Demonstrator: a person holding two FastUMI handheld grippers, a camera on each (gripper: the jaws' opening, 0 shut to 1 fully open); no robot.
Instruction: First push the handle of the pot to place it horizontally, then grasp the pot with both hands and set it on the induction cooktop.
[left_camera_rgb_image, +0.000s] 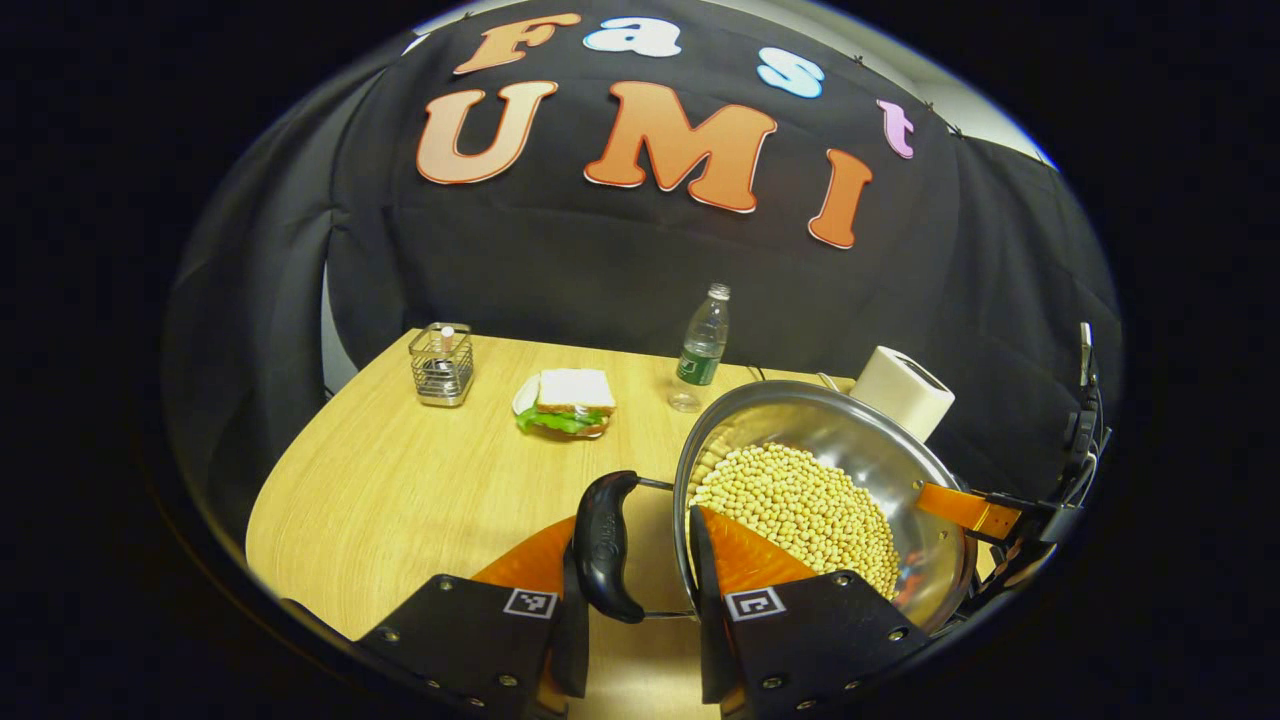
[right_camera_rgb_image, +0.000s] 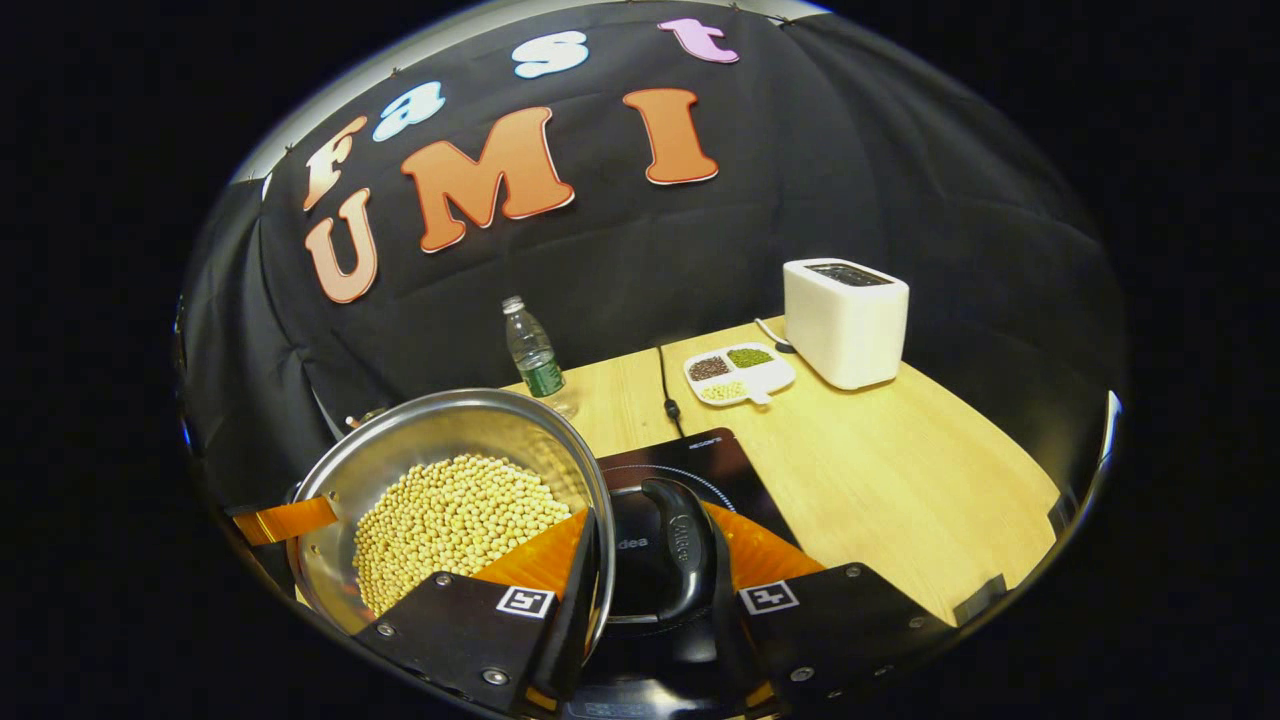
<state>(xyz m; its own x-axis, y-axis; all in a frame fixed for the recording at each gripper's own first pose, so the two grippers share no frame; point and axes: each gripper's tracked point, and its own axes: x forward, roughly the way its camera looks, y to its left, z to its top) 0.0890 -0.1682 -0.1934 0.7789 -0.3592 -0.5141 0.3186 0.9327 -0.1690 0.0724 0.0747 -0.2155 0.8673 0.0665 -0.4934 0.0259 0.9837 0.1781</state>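
Observation:
A steel pot (left_camera_rgb_image: 860, 440) full of pale beans (left_camera_rgb_image: 800, 500) hangs between my two grippers. The left gripper (left_camera_rgb_image: 635, 530) is shut on the pot's black left handle (left_camera_rgb_image: 605, 545), one finger outside the handle and the other inside the rim. The right gripper (right_camera_rgb_image: 650, 520) clamps the black right handle (right_camera_rgb_image: 680, 545) the same way, beside the pot (right_camera_rgb_image: 430, 440). Part of the black induction cooktop (right_camera_rgb_image: 700, 460) lies under that handle. Across the pot, each view shows the other gripper's finger (left_camera_rgb_image: 965, 508) (right_camera_rgb_image: 285, 520) at the far rim.
On the wooden table (left_camera_rgb_image: 400, 500) stand a water bottle (left_camera_rgb_image: 703, 350), a sandwich on a plate (left_camera_rgb_image: 568, 402) and a wire holder (left_camera_rgb_image: 441, 362). A white toaster (right_camera_rgb_image: 845, 320), a divided dish of beans (right_camera_rgb_image: 738, 373) and the cooktop's cable (right_camera_rgb_image: 665, 390) sit at the back right.

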